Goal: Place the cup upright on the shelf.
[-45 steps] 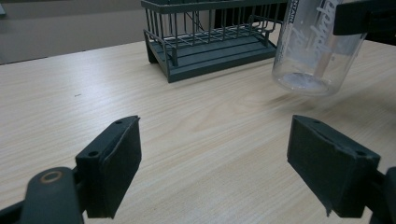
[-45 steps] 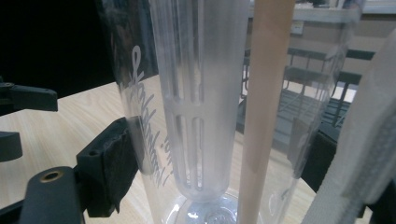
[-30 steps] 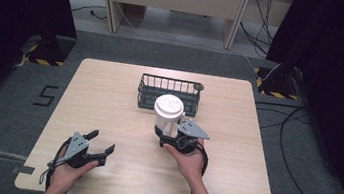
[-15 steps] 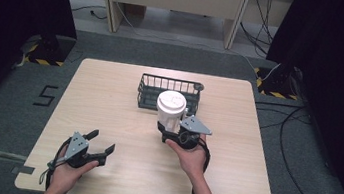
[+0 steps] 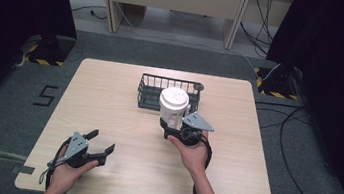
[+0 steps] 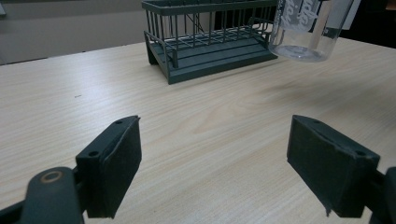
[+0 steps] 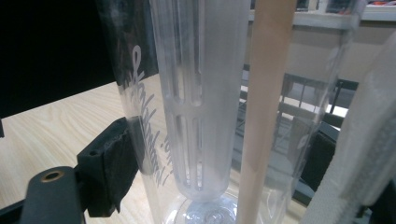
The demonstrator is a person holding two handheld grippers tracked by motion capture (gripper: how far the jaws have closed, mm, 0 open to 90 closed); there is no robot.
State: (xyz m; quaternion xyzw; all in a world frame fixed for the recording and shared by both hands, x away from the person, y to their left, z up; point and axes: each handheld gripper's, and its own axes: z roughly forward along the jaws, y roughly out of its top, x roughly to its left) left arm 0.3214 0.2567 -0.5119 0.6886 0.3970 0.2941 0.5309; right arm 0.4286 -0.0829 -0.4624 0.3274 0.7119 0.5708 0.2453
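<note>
A clear plastic bottle with a white lid (image 5: 174, 103) is held upright above the table, just in front of the dark wire basket (image 5: 146, 89). My right gripper (image 5: 174, 128) is shut on its lower body. In the right gripper view the clear bottle wall with white lettering (image 7: 196, 116) sits between the black pads (image 7: 114, 163). The bottle's base (image 6: 306, 32) hangs clear of the wood in the left gripper view, beside the basket (image 6: 205, 42). My left gripper (image 5: 99, 143) rests open near the table's front left, and nothing is between its pads (image 6: 116, 163).
The light wooden table (image 5: 109, 99) stands on grey carpet, with dark curtains at both sides. Cables trail on the floor at the right. The basket sits at the table's far middle and looks to hold nothing.
My right gripper has carried the bottle a little up and away from me, toward the basket. The left gripper has stayed where it was.
</note>
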